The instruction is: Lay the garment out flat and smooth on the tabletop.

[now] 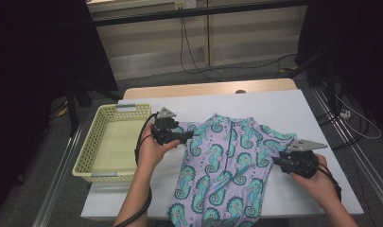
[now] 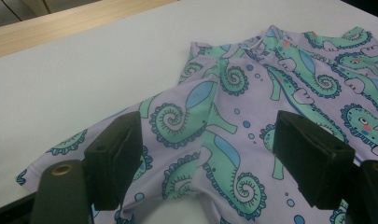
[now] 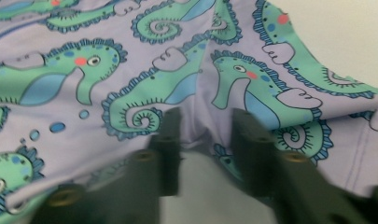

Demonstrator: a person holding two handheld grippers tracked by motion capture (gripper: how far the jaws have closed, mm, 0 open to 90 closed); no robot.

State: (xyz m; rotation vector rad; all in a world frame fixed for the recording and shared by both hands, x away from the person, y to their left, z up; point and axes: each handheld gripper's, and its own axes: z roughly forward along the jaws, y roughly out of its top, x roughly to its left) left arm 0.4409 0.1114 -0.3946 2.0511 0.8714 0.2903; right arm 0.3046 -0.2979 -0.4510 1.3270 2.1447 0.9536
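The black fingers (image 2: 113, 161) of the left gripper (image 1: 186, 136) stood wide apart over the left sleeve of a lilac seahorse-print garment (image 1: 227, 165), holding nothing; the cloth lay between and beneath them without being pinched. At the right gripper (image 1: 276, 160) the fingers (image 3: 170, 140) were closer together, poised at the armpit fold of the right sleeve with a gap still showing between them, and they too appeared to hold nothing, though motion blur made this hard to judge. The garment lay spread flat at the middle of the white tabletop (image 1: 283, 106), its hem hanging over the near edge, with a pale yellow basket (image 1: 97, 142) just to its left.

The likely risk was an uneven pickup: the cloth looked thin and slippery, so fingers closing on one layer alone, or on a shallow fold, could let a sleeve slip free and leave the fold crooked. If one side caught before the other, the garment might drag sideways and bunch. With the hem already past the near edge, a careless tug toward the person could pull more of it off the tabletop.
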